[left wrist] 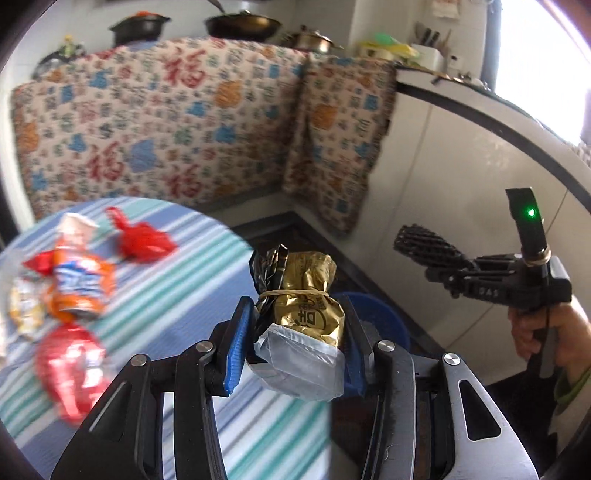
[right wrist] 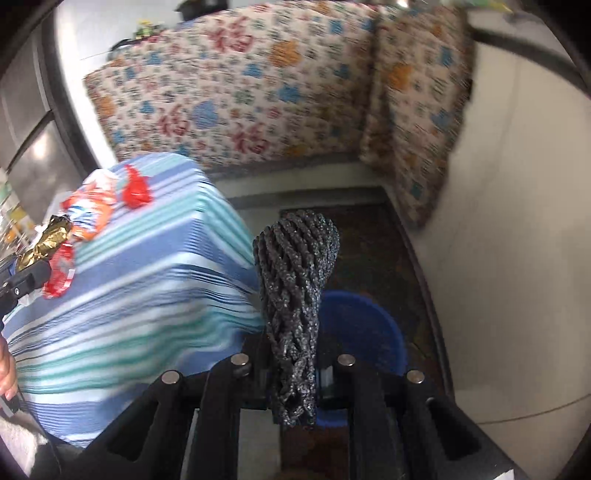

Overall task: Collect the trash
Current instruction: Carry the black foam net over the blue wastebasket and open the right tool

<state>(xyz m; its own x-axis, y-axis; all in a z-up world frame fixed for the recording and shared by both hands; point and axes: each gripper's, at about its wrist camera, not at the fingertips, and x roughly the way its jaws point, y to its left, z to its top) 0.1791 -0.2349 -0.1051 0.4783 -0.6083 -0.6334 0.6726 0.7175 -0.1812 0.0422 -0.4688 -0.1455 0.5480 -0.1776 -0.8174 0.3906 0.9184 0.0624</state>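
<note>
Left tongs [left wrist: 295, 332] partly open, clamped on gold wrapper [left wrist: 306, 295]. Right tongs [right wrist: 295, 258] closed, empty. Carry step, I judge. Blue bin [left wrist: 376, 317] just beyond, below; next: move over it, release. More wrappers [left wrist: 79, 280] lie left on striped table [left wrist: 177, 295].

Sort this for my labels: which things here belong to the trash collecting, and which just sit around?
Job:
gold packet in left gripper
orange cup
red wrappers
blue bin
right gripper, shut, empty

Lying about:
striped tablecloth
patterned quilt
pans
</note>
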